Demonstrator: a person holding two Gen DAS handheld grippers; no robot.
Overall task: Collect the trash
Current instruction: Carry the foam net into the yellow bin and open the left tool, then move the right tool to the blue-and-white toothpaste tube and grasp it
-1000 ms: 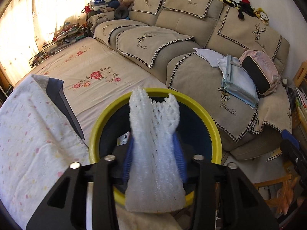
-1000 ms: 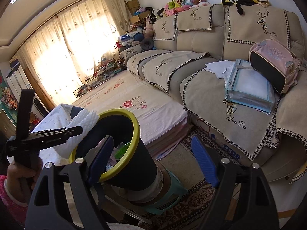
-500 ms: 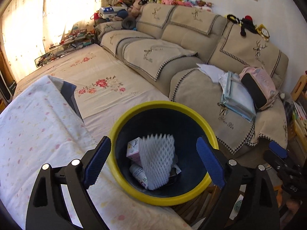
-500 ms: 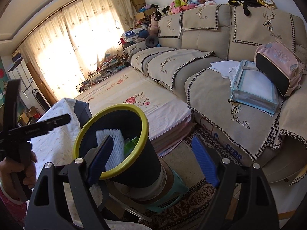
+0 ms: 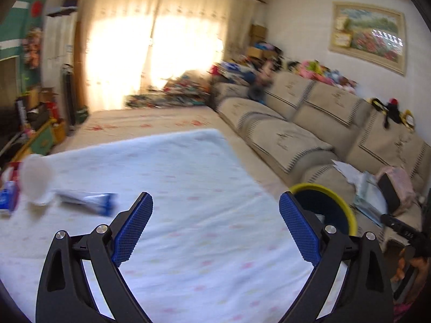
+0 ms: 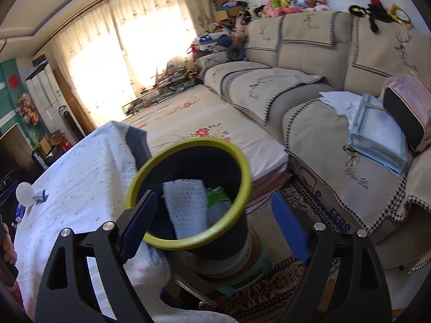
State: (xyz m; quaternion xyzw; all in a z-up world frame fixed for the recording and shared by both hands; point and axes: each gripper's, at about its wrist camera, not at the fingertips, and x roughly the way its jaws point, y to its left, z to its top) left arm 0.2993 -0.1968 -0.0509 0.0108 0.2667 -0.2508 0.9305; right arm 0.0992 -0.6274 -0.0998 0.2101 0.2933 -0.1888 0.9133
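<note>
**Two open grippers, foam net lying in the bin**

Both grippers are seen with their jaws spread and nothing between the blue pads. The left gripper (image 5: 215,223) has just been opening its jaws; it is held above the white flowered tablecloth (image 5: 188,188), with the yellow-rimmed bin (image 5: 334,196) just beyond its right-hand finger, at the table's edge. Further trash is seen on the cloth well to the left of the bin: a blue-and-white wrapper (image 5: 89,202) and, touching its far end, a pale round cup or lid (image 5: 36,181), too blurred to be identified. A blue-and-white pack (image 5: 8,196) lies at the picture's edge beside that.

The right gripper (image 6: 212,220) is held wide just in front of the bin (image 6: 188,242), so that the near rim is framed between its two fingers; whether the pads touch the rim cannot be told. Inside the bin, the white foam net (image 6: 186,207) is seen leaning against the near wall, with a green packet (image 6: 218,196) just beside it. The bin is stood on a small green stool (image 6: 242,280) between the table and the beige sofa (image 6: 323,80).
</note>
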